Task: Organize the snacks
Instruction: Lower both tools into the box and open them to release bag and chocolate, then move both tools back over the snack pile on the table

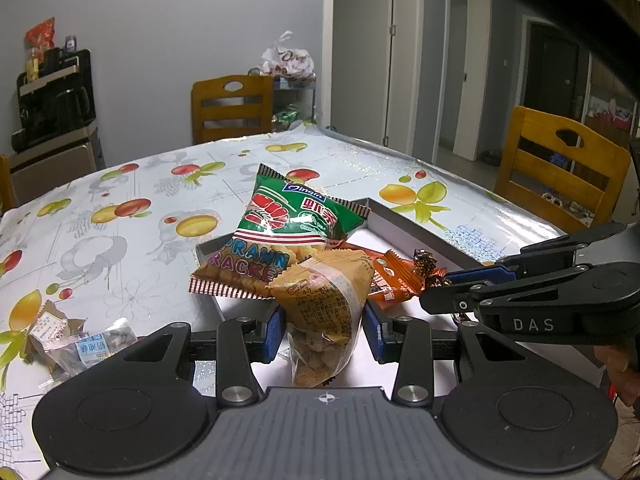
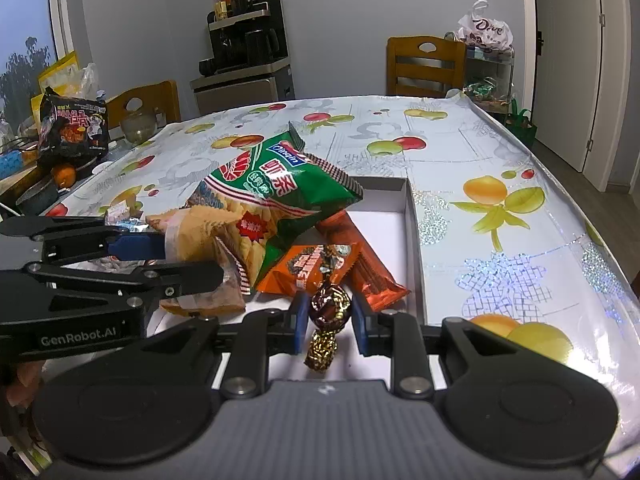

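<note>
Holding steady here | my left gripper (image 1: 324,332) clamps the tan snack pack (image 1: 326,308) | right gripper (image 2: 325,322) pinches a foil candy (image 2: 330,306) | both over the white box (image 2: 414,240)

A tan, clear-windowed snack packet (image 1: 325,312) stands tilted at the tray's (image 1: 404,226) 6 o'clock edge. The green prawn cracker bag (image 1: 296,220) leans over it at 12 o'clock. At 3 o'clock lie an orange wafer packet (image 1: 394,280) and a brown-gold foil candy (image 2: 328,312).
</note>
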`<action>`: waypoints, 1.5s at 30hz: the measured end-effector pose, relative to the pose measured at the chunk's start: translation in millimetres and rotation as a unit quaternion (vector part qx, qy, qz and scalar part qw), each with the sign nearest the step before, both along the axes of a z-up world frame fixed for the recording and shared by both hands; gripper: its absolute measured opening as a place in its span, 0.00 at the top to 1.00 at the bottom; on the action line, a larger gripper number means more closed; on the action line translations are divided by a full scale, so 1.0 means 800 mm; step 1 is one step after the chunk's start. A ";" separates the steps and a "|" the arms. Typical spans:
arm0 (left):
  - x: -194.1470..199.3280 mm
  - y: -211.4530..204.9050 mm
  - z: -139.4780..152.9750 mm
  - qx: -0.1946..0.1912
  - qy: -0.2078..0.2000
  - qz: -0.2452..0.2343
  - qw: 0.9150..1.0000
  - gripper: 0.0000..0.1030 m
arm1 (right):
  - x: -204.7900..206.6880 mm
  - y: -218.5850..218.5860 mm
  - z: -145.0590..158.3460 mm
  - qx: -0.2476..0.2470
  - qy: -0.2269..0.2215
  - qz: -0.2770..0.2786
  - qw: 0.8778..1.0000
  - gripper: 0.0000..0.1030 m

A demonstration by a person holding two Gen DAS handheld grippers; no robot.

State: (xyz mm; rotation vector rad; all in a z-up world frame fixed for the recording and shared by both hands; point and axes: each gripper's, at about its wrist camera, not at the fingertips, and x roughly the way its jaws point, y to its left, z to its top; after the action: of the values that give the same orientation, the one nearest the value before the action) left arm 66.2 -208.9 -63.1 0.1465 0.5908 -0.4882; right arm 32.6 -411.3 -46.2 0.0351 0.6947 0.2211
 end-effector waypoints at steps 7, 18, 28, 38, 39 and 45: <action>0.001 0.002 0.000 0.003 -0.001 0.004 1.000 0.57 | 0.002 -0.001 0.000 -0.002 0.001 -0.005 1.000 0.77; 0.000 0.005 0.001 0.004 -0.004 0.006 1.000 0.53 | 0.003 0.000 0.002 -0.001 0.001 -0.005 1.000 0.77; -0.005 0.008 0.004 0.000 -0.016 0.007 1.000 0.39 | 0.001 0.000 0.007 0.009 -0.002 -0.010 1.000 0.60; -0.017 0.012 0.013 -0.008 -0.041 0.015 0.999 0.00 | -0.004 -0.002 0.011 0.019 -0.009 -0.019 1.000 0.34; -0.018 0.012 0.013 -0.010 -0.043 0.016 0.999 0.00 | -0.005 -0.003 0.012 0.024 -0.012 -0.021 0.999 0.28; -0.022 0.017 0.016 -0.018 -0.043 0.017 0.999 0.00 | -0.010 -0.007 0.018 0.039 -0.021 -0.036 0.998 0.17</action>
State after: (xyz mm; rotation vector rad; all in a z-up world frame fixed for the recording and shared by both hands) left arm 48.7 -195.2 -50.4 0.1222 0.4996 -0.4578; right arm 24.9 -416.9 -31.9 0.1305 0.6423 0.1795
